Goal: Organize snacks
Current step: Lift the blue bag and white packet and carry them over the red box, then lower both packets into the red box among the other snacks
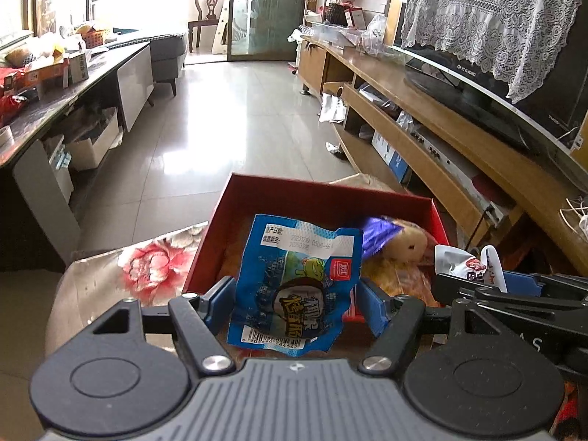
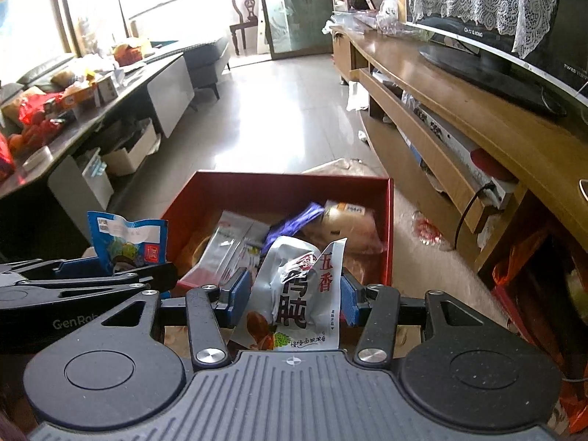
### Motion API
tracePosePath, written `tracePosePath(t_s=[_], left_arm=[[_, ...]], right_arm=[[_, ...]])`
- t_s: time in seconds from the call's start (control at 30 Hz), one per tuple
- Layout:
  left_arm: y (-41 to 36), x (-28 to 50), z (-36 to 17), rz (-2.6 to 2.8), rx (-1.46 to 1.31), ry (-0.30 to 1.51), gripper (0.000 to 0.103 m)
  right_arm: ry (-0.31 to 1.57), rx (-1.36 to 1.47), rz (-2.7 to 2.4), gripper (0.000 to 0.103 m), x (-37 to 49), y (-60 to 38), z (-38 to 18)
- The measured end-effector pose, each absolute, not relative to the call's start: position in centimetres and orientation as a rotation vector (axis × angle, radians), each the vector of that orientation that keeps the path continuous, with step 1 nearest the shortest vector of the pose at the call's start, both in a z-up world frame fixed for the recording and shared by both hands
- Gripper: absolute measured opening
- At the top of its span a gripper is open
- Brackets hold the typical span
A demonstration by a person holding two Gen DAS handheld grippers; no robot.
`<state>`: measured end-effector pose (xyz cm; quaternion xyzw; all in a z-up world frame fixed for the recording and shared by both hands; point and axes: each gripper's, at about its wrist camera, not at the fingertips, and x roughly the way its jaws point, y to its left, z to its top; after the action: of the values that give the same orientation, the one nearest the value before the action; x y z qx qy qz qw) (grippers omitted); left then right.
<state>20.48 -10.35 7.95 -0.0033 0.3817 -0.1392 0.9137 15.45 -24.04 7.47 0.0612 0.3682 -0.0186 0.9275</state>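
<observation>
Left wrist view: left gripper clamped a blue snack packet at the red box's near edge. Right gripper pinched a silver packet likewise. Risk: slick, crumpled film might slip and fall outside the box.

Left wrist view low over the red box, facing down the room toward the balcony chair, right wrist view just beside it to the right, same heading, close to the red box, both sharing box, floor, TV cabinet.
</observation>
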Motion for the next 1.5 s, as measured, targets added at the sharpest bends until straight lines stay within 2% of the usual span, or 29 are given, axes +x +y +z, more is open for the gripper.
tracePosePath(t_s=[1.5], left_arm=[[-12.8,27.5,4.7,-0.209,-0.005,0.886,0.068]], right_arm=[[0.854,0.187,-0.068,0.059,22.4,-26.1,5.1]])
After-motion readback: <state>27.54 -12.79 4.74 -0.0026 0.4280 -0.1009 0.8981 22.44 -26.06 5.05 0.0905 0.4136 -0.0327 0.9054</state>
